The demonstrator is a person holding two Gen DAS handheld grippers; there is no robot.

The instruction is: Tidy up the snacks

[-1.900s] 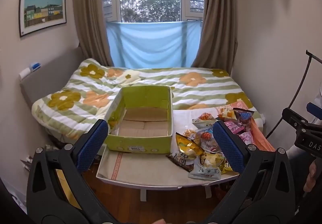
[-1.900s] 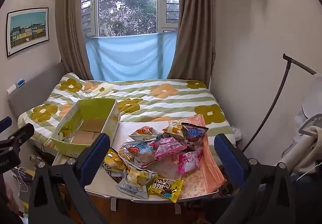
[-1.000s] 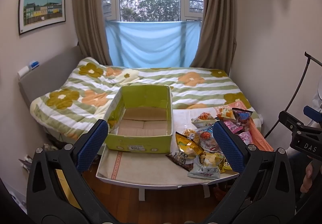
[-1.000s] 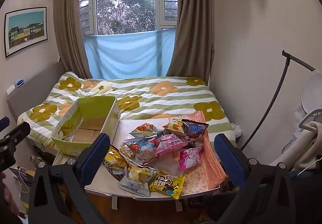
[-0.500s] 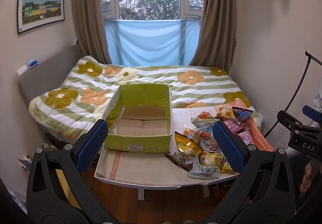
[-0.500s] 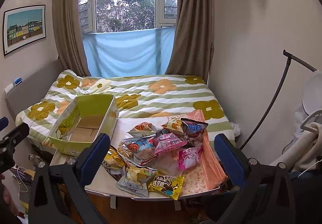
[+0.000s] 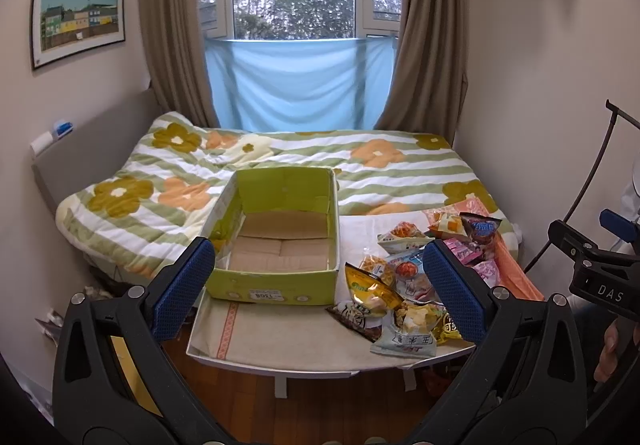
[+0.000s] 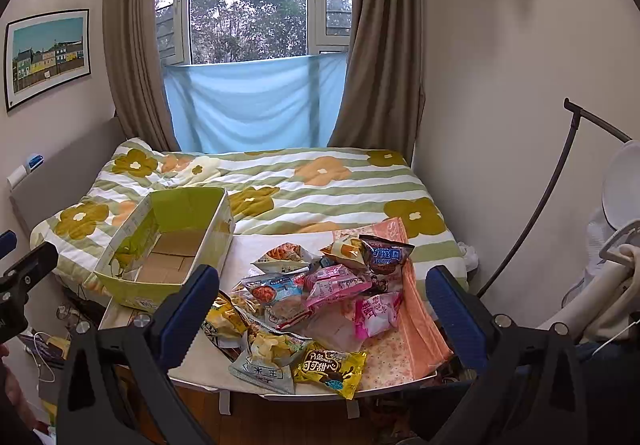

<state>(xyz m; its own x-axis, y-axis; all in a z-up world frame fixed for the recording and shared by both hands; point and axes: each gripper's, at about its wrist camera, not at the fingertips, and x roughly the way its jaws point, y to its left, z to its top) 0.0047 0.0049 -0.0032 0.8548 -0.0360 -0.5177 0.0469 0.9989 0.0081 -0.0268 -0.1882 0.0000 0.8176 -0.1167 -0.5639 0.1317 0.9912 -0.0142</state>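
Note:
An empty green cardboard box [image 7: 280, 285] [image 8: 132, 297] stands on the left of a small white table [image 7: 288, 341] [image 8: 120, 317]. A pile of several snack packets [image 7: 404, 285] [image 8: 312, 297] lies on the right half of the table, partly on an orange cloth [image 8: 420, 329]. My left gripper [image 7: 316, 281] is open and empty, held back from the table's near edge, facing the box. My right gripper [image 8: 324, 305] is open and empty, held back from the table, facing the pile. Each gripper shows at the edge of the other's view.
A bed with a flowered green-striped quilt [image 7: 360, 169] [image 8: 320, 185] lies right behind the table. Walls close in on both sides. A curved black stand [image 8: 560, 197] and a white fan [image 8: 620, 185] are at the right. Wooden floor [image 7: 320, 405] lies below the table.
Both views have drifted slightly; the table and box sit a little lower and closer in frame. Both grippers stay open and empty. Nothing on the table has moved.

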